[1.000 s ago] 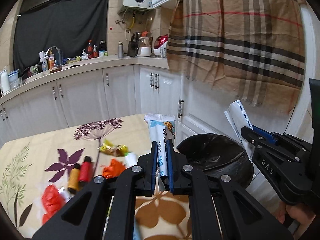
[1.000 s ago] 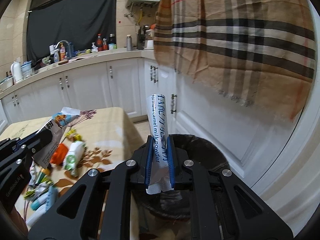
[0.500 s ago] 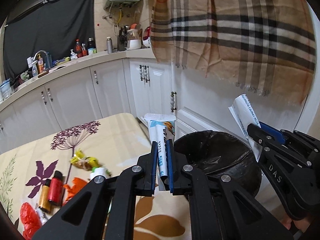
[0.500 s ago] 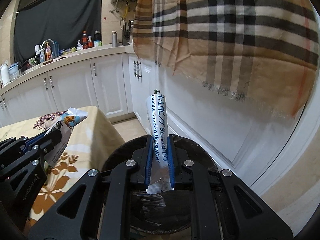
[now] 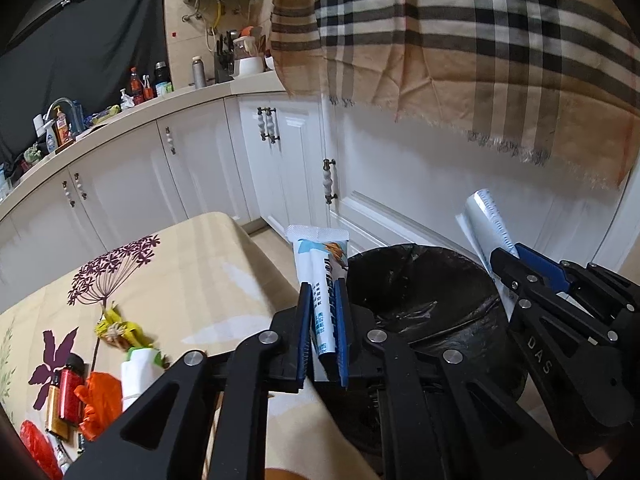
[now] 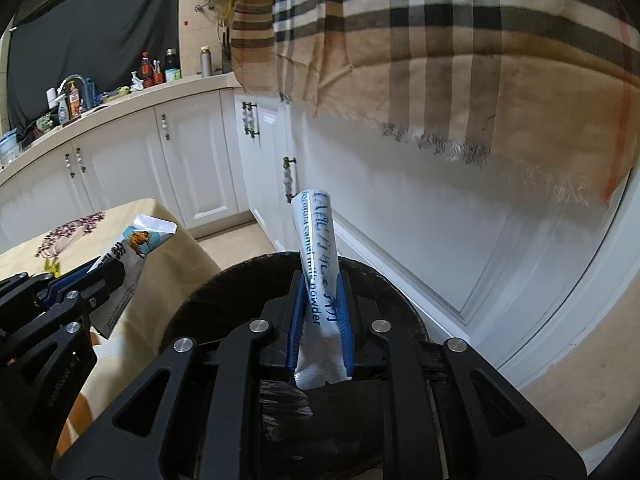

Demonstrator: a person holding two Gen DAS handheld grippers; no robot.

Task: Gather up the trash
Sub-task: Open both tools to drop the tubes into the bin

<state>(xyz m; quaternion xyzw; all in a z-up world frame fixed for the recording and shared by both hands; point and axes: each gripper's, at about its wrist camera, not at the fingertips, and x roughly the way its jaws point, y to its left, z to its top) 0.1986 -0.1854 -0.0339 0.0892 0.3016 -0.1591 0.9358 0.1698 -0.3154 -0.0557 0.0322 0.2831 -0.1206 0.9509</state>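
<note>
My left gripper point(image 5: 322, 286) holds a white camel-print packet point(image 5: 318, 256) upright at the table's right edge, beside the black-lined trash bin point(image 5: 400, 252). Its jaws are opening, and the pads still touch the packet. My right gripper point(image 6: 320, 276) is over the bin's mouth point(image 6: 224, 280) with a white milk powder sachet point(image 6: 316, 232) standing between its pads. Its jaws are opening too, and the sachet has not slipped. Each gripper shows in the other's view: the right gripper point(image 5: 508, 256) at the right, the left gripper point(image 6: 108, 266) at the left.
On the floral tablecloth point(image 5: 180, 280) lie a yellow wrapper point(image 5: 116, 328), a white bottle point(image 5: 138, 368), an orange scrap point(image 5: 102, 400) and a red bottle point(image 5: 70, 388). A plaid cloth point(image 5: 460, 40) hangs above the bin. White cabinets point(image 5: 200, 168) stand behind.
Both grippers have moved right and down towards the bin, which now fills more of each view. The right gripper has come over the bin's mouth. Both pairs of pads stand slightly wider.
</note>
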